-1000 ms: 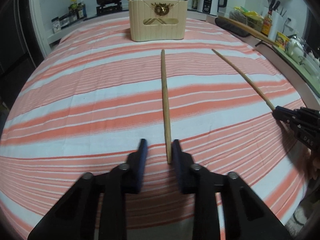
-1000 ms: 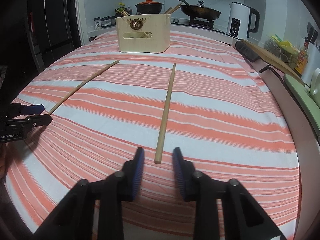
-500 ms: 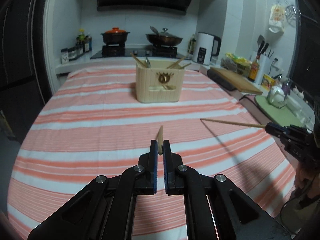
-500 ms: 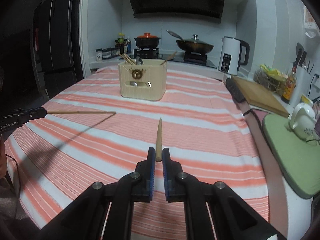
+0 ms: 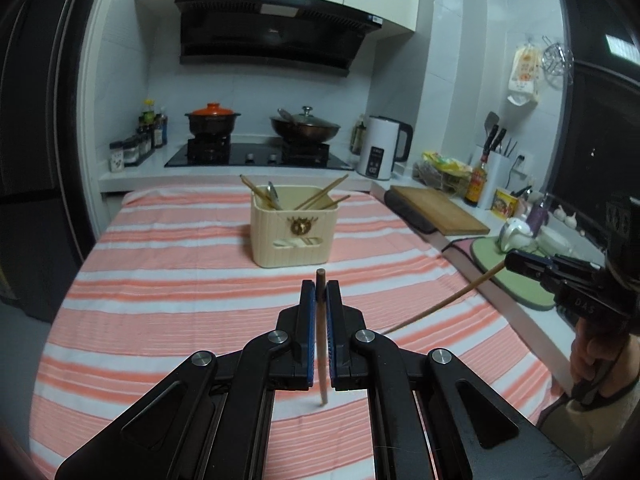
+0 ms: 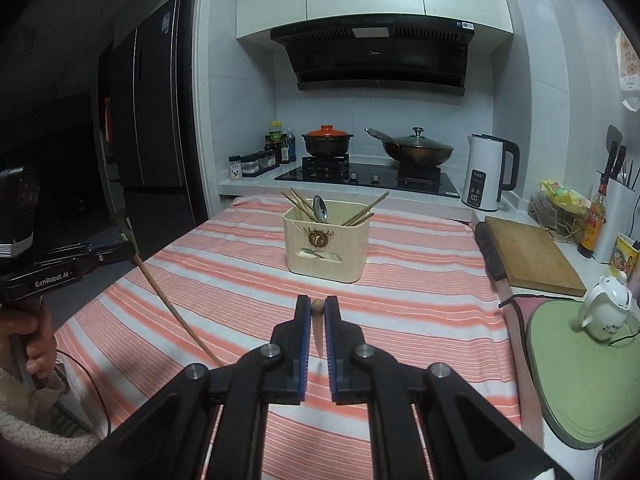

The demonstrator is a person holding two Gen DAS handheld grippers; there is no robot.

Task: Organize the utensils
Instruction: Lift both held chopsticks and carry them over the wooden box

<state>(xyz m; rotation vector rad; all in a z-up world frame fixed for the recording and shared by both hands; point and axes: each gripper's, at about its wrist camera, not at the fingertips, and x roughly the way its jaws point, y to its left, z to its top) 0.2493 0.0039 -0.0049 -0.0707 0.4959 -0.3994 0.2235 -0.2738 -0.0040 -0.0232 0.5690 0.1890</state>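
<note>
Each tool's [image 5: 319, 304] chopstick [image 5: 321, 354] hanging tip-down, near vertical.

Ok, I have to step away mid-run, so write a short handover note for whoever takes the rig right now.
Left claw: shut on one wooden chopstick, off the cloth.
Right claw: shut on the other chopstick, also lifted.
Cream utensil holder stands ahead on the striped tablecloth, already holding chopsticks and a spoon.
Done: both picked up.
Left: drop both into the holder.
</note>
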